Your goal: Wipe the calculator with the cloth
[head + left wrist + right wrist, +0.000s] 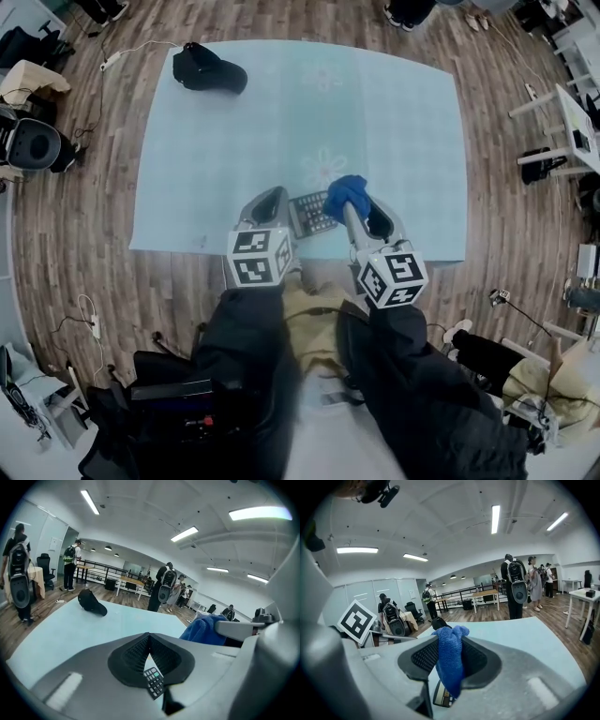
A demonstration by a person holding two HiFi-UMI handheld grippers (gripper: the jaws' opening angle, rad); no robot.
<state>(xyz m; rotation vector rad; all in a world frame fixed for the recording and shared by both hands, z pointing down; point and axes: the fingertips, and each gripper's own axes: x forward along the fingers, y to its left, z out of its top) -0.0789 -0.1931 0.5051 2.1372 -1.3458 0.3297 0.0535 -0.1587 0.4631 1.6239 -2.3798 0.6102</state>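
Calculator lying near the front edge of a pale blue sheet spread over a wooden floor, seen from above. It sits between two handheld grippers, and only its dark keypad shows. The left gripper covers its left edge and a blue cloth overlaps its right end.

In the left gripper view, the left gripper has its jaws closed tip to tip with nothing between them. A corner of the calculator shows through the narrow gap behind the tips. Whether the jaws press on it cannot be told.

In the right gripper view, the right gripper is clamped on the cloth. The cloth bunches above the jaws and hangs down below them, and most of the calculator is hidden behind that hanging fold.

A black cap rests at the sheet's far left corner, well apart from everything else. From the right gripper it shows only as a dark shape behind the cloth. Dark sleeves fill the lower part of the head view, hiding the hands.
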